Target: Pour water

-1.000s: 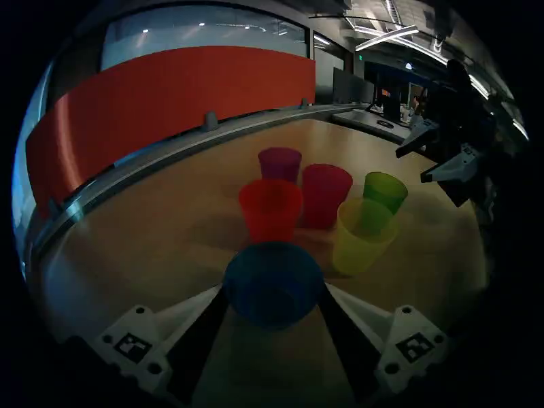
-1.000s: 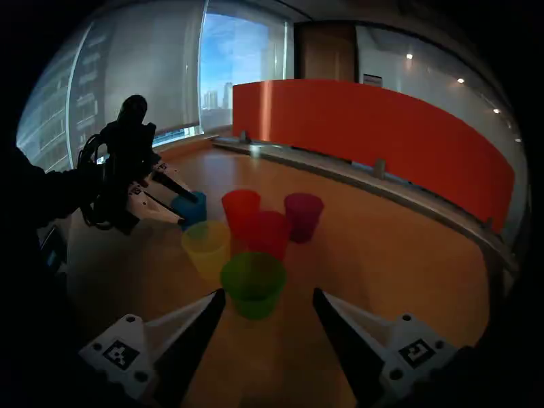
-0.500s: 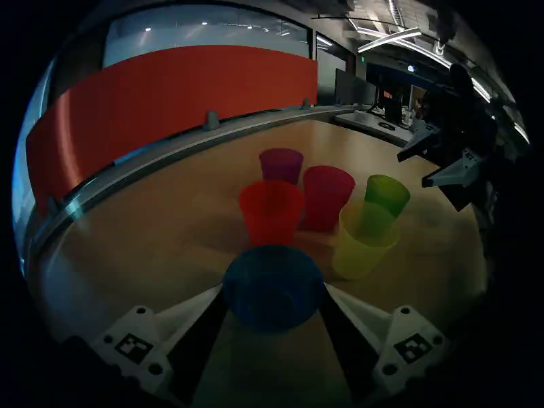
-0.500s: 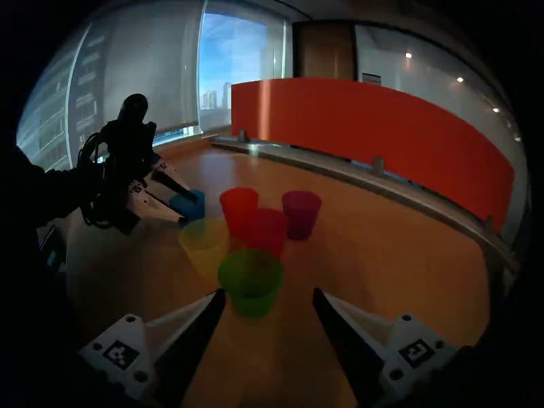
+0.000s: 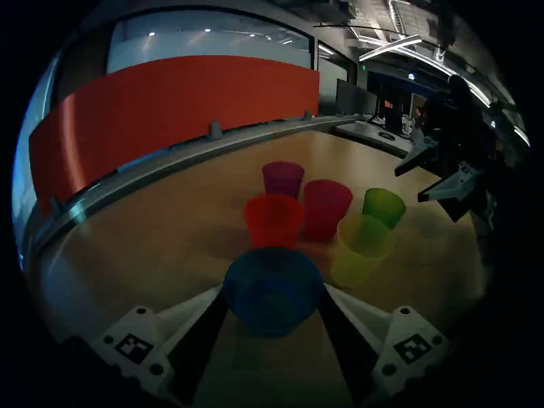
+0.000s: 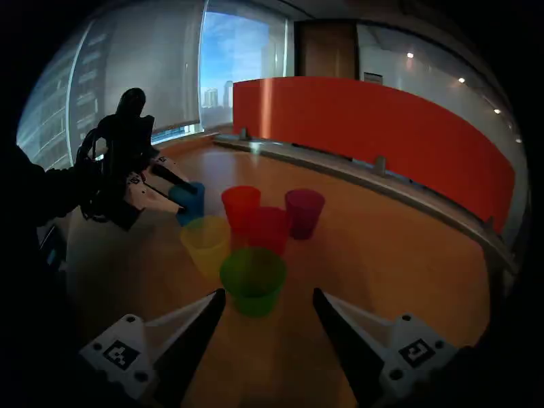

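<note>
1. My left tool (image 5: 273,287) is closed in on the blue cup (image 5: 273,309), with one finger pressing each side of it. The cup sits upright in the grip, at the near end of the cluster.
2. The blue cup's inside is too dark for me to tell whether there is water in it. I also cannot tell whether its base touches the counter (image 6: 408,258).
3. In the left gripper view the red cup (image 5: 273,219) stands just beyond the blue one. The crimson cup (image 5: 328,209) is close against its side and the purple cup (image 5: 283,178) is behind both.
4. The yellow cup (image 5: 359,248) stands near the crimson one, and the green cup (image 5: 383,206) is just past it. All five are upright on the counter.
5. My right tool (image 6: 268,294) is spread wide and grips nothing. In the right gripper view the green cup stands just ahead of its fingertips, in line with the gap, and I see neither finger on it.
6. A long red panel (image 5: 170,102) runs along the far side of the counter.
</note>
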`<state>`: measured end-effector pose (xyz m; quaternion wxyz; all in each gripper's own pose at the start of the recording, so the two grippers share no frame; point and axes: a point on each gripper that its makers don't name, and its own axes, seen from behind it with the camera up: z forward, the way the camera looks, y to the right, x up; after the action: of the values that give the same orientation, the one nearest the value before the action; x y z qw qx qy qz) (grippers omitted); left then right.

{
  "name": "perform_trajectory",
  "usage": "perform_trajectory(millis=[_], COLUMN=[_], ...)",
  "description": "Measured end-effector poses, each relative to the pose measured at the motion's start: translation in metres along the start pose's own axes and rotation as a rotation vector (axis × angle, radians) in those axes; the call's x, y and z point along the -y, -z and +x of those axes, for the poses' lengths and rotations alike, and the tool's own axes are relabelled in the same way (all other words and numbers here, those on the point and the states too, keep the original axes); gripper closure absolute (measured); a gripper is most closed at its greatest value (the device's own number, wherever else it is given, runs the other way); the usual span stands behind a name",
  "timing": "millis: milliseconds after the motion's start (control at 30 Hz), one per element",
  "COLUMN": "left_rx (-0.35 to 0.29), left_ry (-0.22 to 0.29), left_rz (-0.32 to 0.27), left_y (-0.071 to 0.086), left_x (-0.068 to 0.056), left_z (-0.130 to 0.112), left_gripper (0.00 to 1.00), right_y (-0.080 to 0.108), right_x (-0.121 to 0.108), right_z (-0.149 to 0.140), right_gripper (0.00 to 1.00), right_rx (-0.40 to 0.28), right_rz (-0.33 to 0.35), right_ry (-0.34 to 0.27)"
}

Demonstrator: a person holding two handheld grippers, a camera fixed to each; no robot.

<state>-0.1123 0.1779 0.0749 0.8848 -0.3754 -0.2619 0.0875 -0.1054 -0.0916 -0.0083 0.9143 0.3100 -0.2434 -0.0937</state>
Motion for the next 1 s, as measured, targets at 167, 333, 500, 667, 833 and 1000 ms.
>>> perform_trajectory(millis=[167,333,500,667,833,1000], left_rx=[-0.029,-0.049,-0.069,-0.081,-0.091,-0.097], left_ry=[-0.004,-0.008,-0.012,-0.009,-0.006,-0.005], left_rz=[0.011,0.021,0.033,0.041,0.047,0.053], left_y=[0.011,0.022,0.032,0.038,0.045,0.051], left_x=[0.001,0.001,0.001,0.001,0.002,0.004], left_z=[0.011,0.018,0.023,0.023,0.024,0.024], left_gripper=[0.14,0.14,0.14,0.14,0.14,0.14], right_y=[-0.003,-0.011,-0.022,-0.034,-0.044,-0.055], right_x=[0.004,0.007,0.011,0.014,0.015,0.016], right_z=[-0.002,-0.006,-0.009,-0.012,-0.015,-0.015], right_gripper=[0.0,0.0,0.0,0.01,0.0,0.0], right_rx=[0.007,0.018,0.024,0.027,0.034,0.03], right_rz=[0.007,0.013,0.022,0.029,0.035,0.036], right_ry=[0.006,0.015,0.019,0.023,0.03,0.036])
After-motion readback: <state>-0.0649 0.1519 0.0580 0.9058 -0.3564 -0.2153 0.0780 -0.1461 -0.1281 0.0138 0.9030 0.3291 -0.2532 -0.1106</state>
